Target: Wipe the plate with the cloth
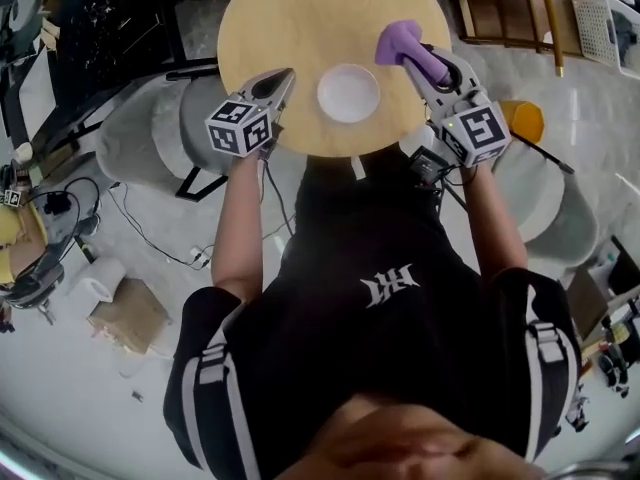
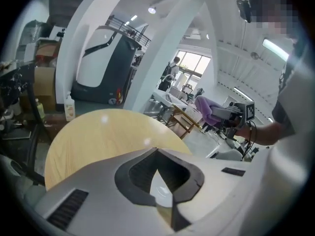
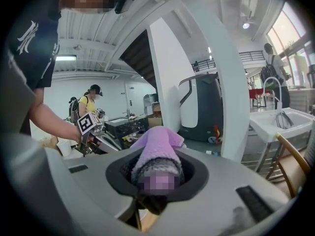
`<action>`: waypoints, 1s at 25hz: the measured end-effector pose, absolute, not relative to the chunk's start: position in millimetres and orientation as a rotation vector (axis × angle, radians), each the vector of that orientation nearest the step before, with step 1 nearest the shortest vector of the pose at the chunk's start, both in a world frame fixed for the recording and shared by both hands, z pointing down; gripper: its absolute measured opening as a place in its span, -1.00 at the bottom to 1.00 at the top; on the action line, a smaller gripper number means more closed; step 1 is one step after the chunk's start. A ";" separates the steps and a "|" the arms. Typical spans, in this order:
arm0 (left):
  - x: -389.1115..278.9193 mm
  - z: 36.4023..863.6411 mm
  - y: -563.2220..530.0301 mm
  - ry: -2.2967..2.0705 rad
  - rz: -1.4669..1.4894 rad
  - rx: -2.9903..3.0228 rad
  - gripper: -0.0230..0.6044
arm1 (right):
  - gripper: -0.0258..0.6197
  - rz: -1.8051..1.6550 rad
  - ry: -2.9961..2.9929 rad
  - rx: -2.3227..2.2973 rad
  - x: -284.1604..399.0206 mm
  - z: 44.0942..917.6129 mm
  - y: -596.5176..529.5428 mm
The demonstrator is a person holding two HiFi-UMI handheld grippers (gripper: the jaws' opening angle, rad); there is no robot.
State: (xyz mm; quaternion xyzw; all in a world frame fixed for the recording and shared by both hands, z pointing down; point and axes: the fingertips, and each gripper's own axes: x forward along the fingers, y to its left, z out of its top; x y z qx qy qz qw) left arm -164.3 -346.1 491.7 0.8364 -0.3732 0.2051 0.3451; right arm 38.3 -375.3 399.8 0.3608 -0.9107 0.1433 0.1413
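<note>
A small white plate (image 1: pixel 348 93) lies near the front edge of a round wooden table (image 1: pixel 290 18). My left gripper (image 1: pixel 286 74) is shut and empty, its tip just left of the plate. In the left gripper view its closed jaws (image 2: pixel 157 152) point down at the table, and a bit of the plate (image 2: pixel 160 190) shows through the gap behind them. My right gripper (image 1: pixel 432 65) hovers right of the plate, shut on a purple cloth (image 1: pixel 403 43). In the right gripper view the cloth (image 3: pixel 158 150) bulges out from between the jaws.
Grey round seats (image 1: pixel 150 133) stand at both sides of the table. A wooden chair (image 1: pixel 505 8) is at the back right, with an orange object (image 1: pixel 524 120) on the right. Cables (image 1: pixel 140 223) and a paper bag (image 1: pixel 130 316) lie on the floor at left.
</note>
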 end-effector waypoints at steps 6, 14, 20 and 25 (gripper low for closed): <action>-147.2 528.6 -330.0 -0.819 0.556 2.090 -0.88 | -0.62 0.490 -2.605 1.033 34.0 435.4 -365.4; -130.7 580.2 -295.4 -0.698 0.571 1.986 -0.88 | -0.62 0.564 -2.578 0.913 13.6 475.5 -348.1; -127.5 600.7 -276.5 -0.673 0.555 1.933 -0.64 | -0.62 0.566 -2.600 0.861 -2.1 487.7 -341.8; -129.1 610.2 -272.7 -0.675 0.555 1.905 -0.46 | -0.62 0.573 -2.577 0.836 -7.1 499.0 -332.9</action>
